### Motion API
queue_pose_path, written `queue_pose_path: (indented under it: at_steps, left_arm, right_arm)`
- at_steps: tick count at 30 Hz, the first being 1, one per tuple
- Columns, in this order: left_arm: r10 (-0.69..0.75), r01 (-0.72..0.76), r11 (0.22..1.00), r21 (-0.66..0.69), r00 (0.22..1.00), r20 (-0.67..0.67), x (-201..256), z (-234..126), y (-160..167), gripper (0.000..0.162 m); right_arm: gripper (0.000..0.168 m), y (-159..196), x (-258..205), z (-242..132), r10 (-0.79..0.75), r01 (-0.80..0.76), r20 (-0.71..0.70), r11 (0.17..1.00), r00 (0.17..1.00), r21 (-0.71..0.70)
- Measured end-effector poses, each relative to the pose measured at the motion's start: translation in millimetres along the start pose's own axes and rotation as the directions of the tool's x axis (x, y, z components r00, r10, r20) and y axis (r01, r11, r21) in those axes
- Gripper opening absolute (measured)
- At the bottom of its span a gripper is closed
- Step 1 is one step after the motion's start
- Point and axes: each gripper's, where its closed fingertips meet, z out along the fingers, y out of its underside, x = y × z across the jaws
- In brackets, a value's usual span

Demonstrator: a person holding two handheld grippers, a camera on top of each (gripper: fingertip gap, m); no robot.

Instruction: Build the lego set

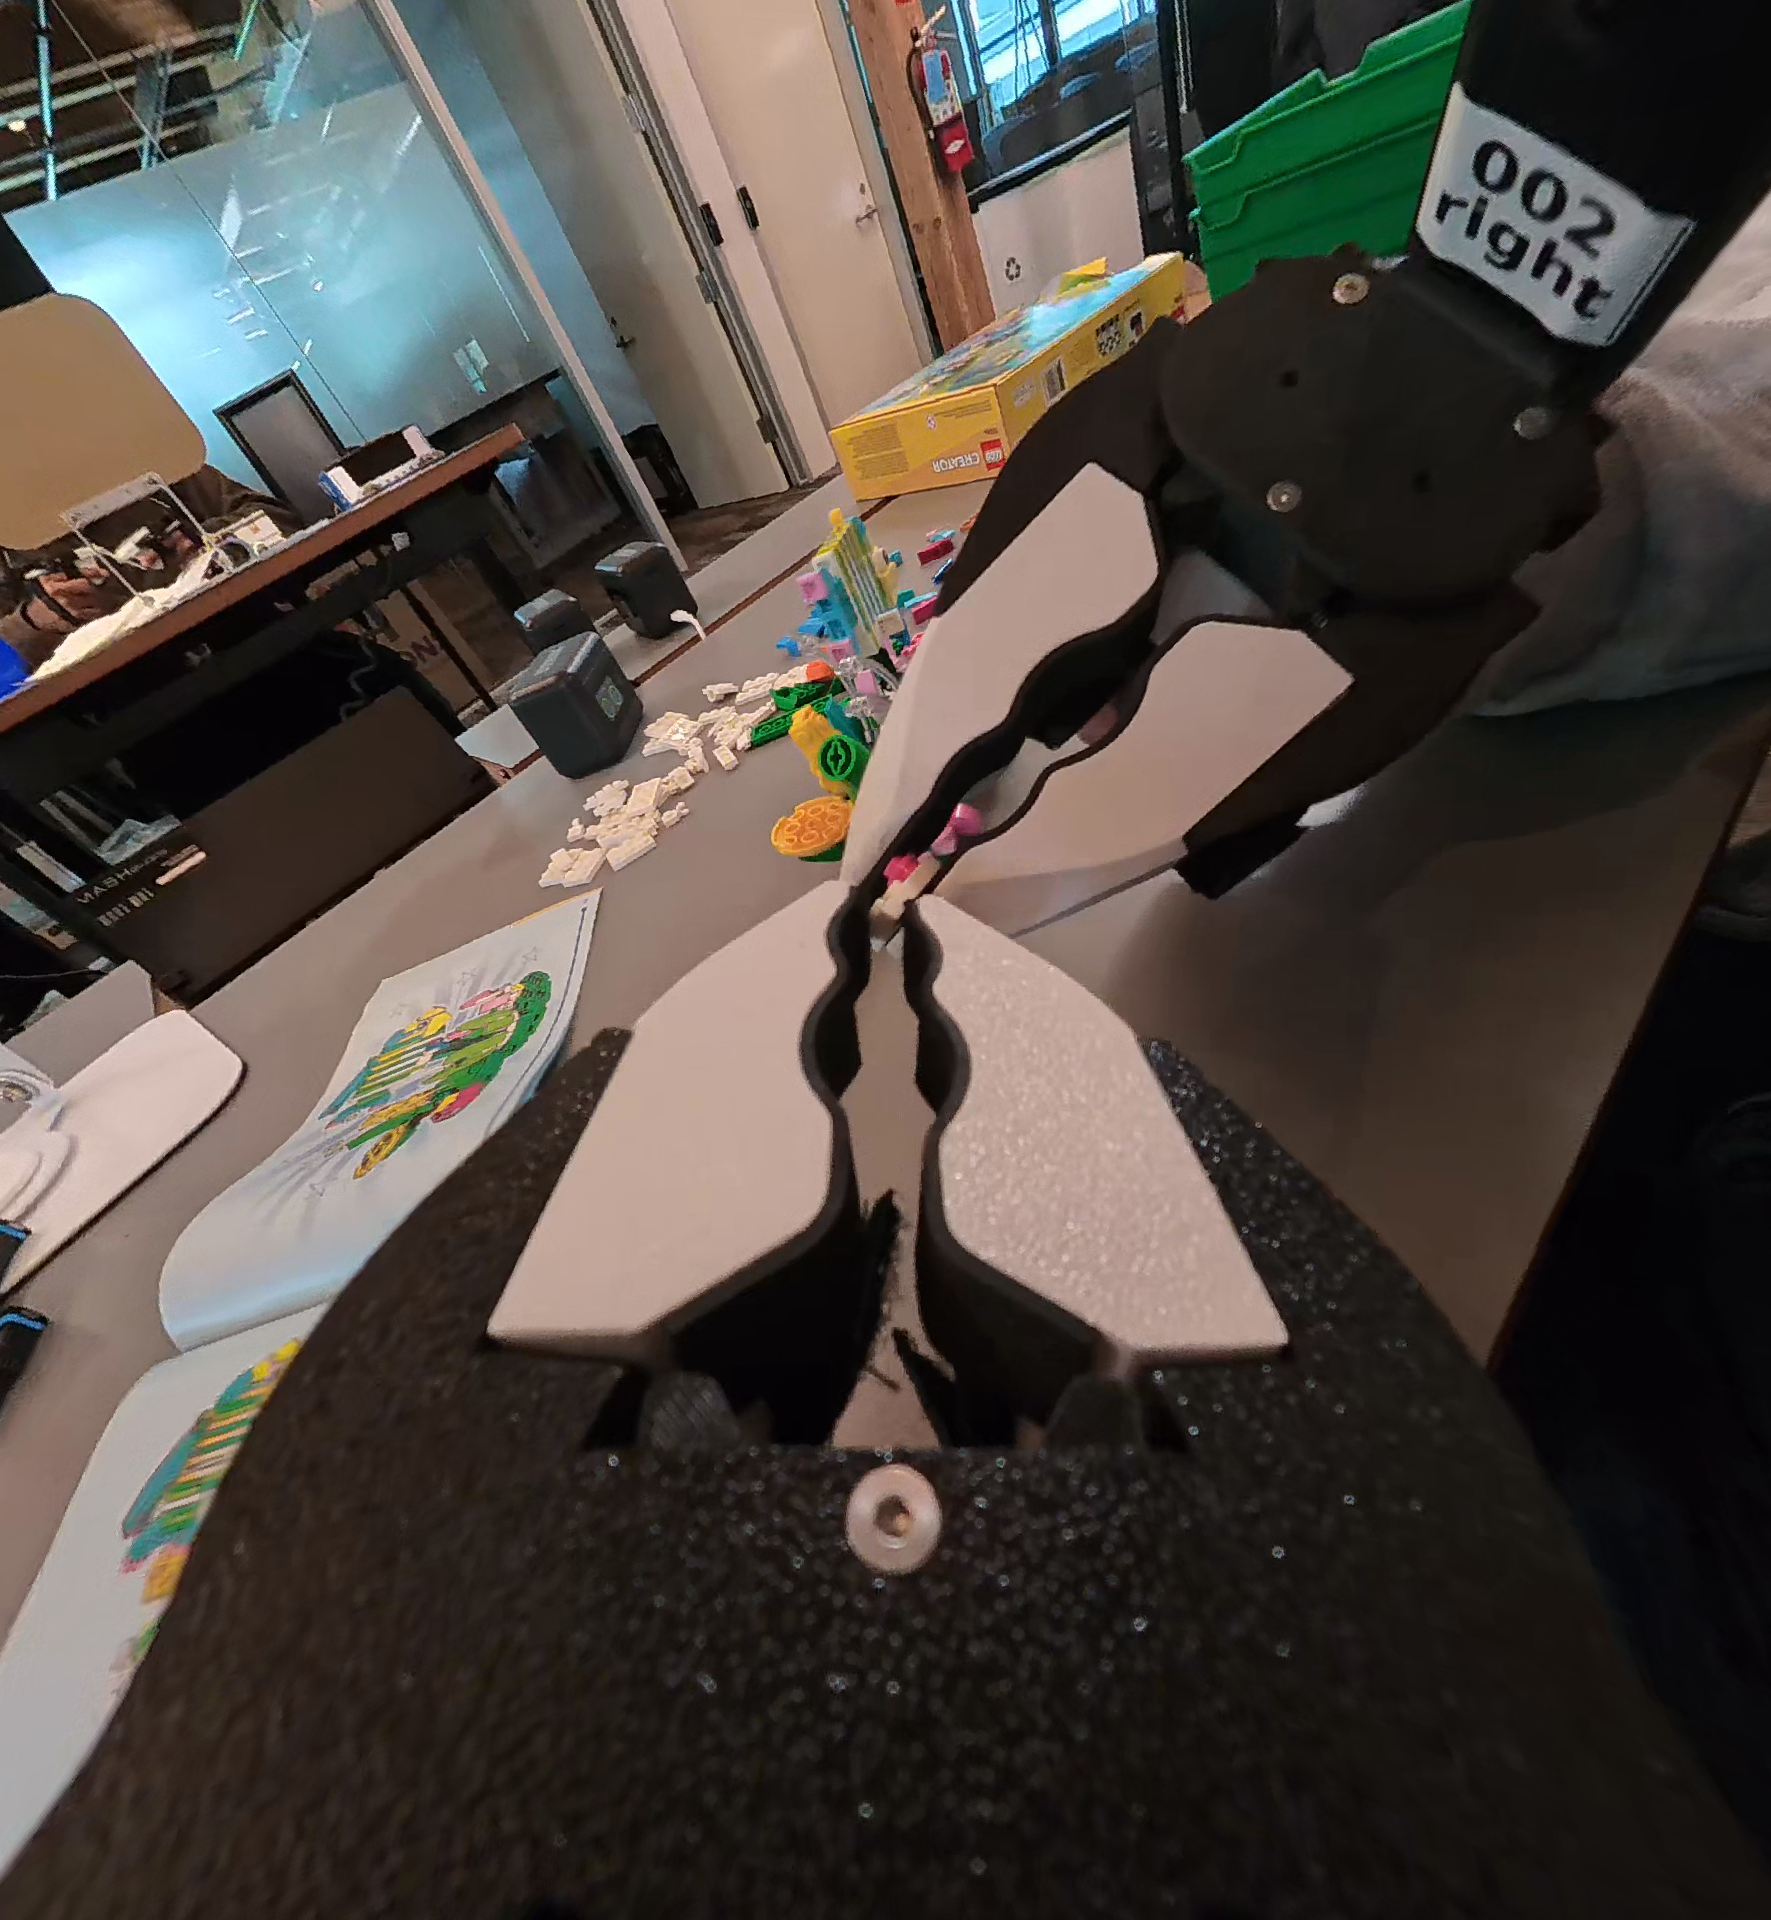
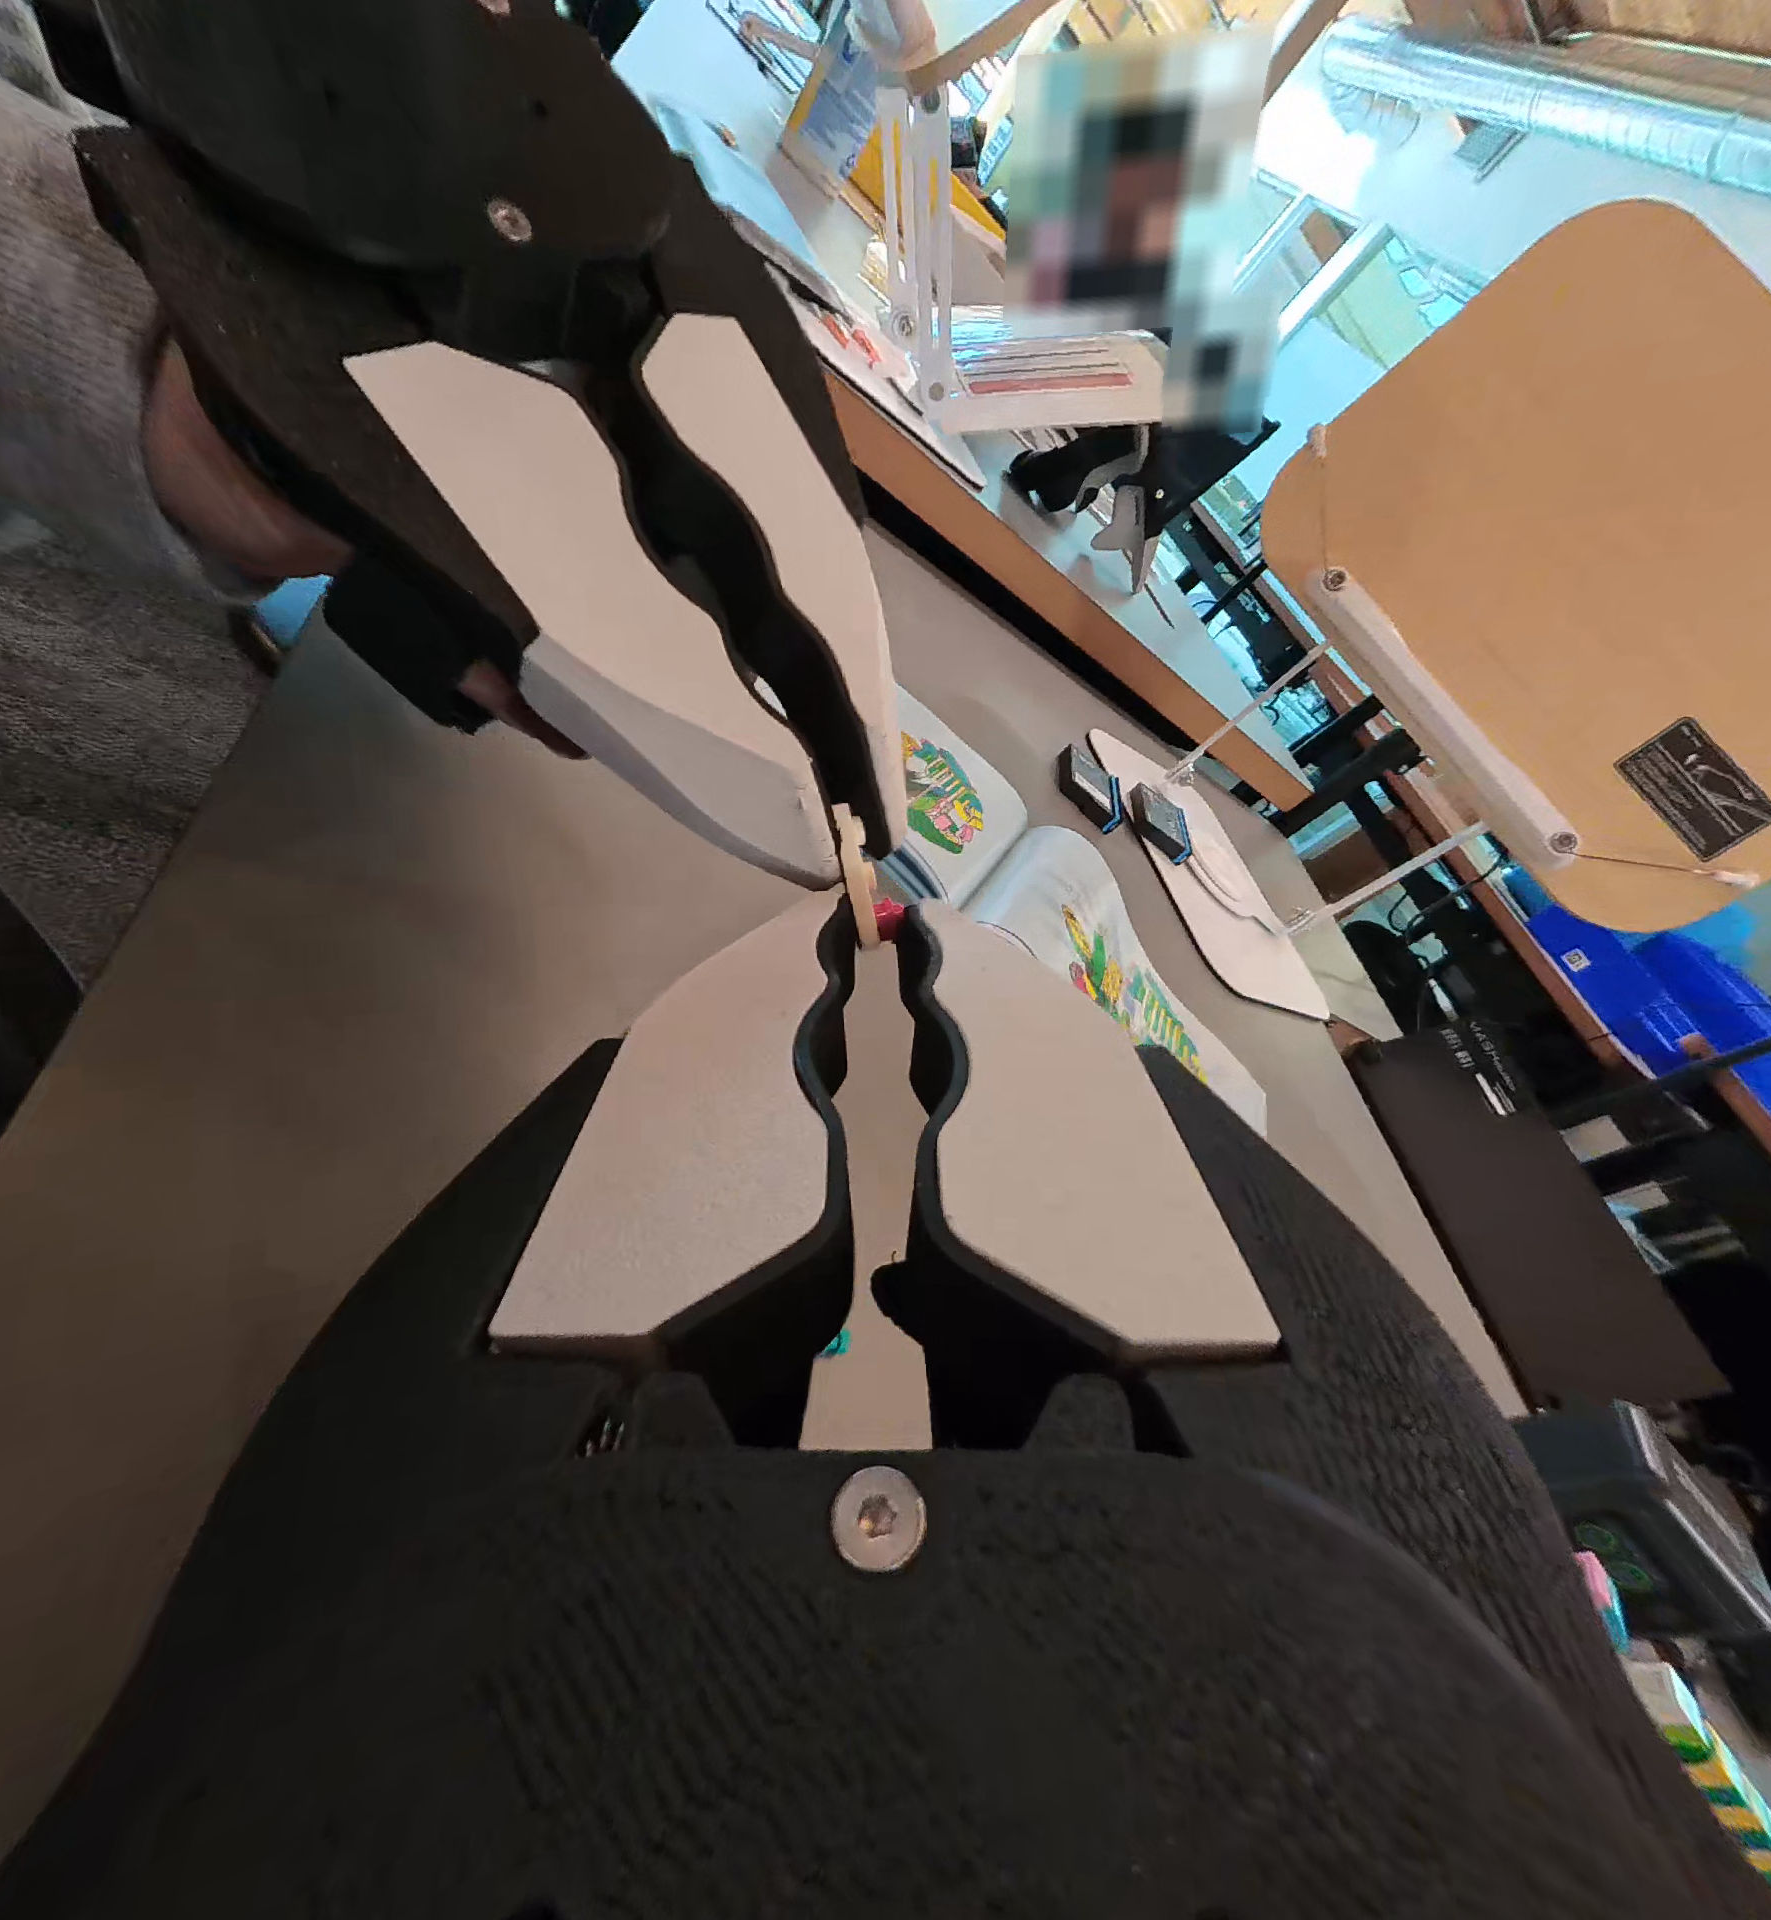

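Two grippers meet tip to tip mid-frame above the bench [image 1: 1224, 1039]: left gripper [image 1: 886, 925] fingers pinch a cream piece [image 2: 857, 868], right gripper [image 2: 873, 925] fingers pinch a pink piece [image 1: 925, 852].

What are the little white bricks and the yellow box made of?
Small white bricks: look like hard, smooth plastic, with crisp moulded edges and a slight shine. Flat yellow box: probably printed cardboard, given its folded flat sides and matte finish.

cream lego piece [image 2: 865, 883] touching magenta piece [image 2: 889, 918], held above table.
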Motion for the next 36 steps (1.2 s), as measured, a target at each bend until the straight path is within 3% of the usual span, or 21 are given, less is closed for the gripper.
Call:
queue_pose_path:
  at_steps: [4, 12, 20, 24, 28, 32, 36]
  left_arm:
    - [-0.116, 0.116, 0.993, 0.020, 0.993, -0.026, -1, 1, -6, 0.008]
    - [-0.212, 0.221, 0.973, 0.070, 0.971, -0.108, 4, 0, -13, 0.007]
    - [-0.270, 0.278, 0.958, 0.074, 0.957, -0.102, 2, 2, -12, 0.009]
    - [-0.304, 0.309, 0.948, 0.079, 0.950, -0.070, -4, 2, -11, 0.009]
    - [-0.317, 0.317, 0.949, 0.002, 0.949, -0.003, -14, 2, 4, 0.011]
    - [-0.345, 0.342, 0.930, -0.134, 0.938, 0.000, -11, 6, 21, 0.010]
    - [-0.414, 0.375, 0.880, -0.291, 0.906, -0.084, 9, 20, 34, 0.013]
  right_arm:
    - [0.007, -4, 2, -3, 0.038, -0.039, 0.026, 0.998, 0.999, 0.047]
    - [0.007, -10, 1, -8, 0.074, -0.082, 0.077, 0.989, 0.994, 0.119]
    - [0.007, -7, 5, -5, -0.014, 0.012, 0.013, 0.993, 1.000, 0.117]
    - [0.007, 3, 4, -1, -0.134, 0.134, -0.013, 0.989, 0.991, 0.059]
    - [0.008, 32, -1, 4, -0.337, 0.342, 0.055, 0.933, 0.940, -0.109]
    - [0.008, 55, -10, 5, -0.504, 0.537, 0.196, 0.822, 0.841, -0.192]
    - [0.008, 61, -20, 4, -0.540, 0.596, 0.280, 0.783, 0.794, -0.179]
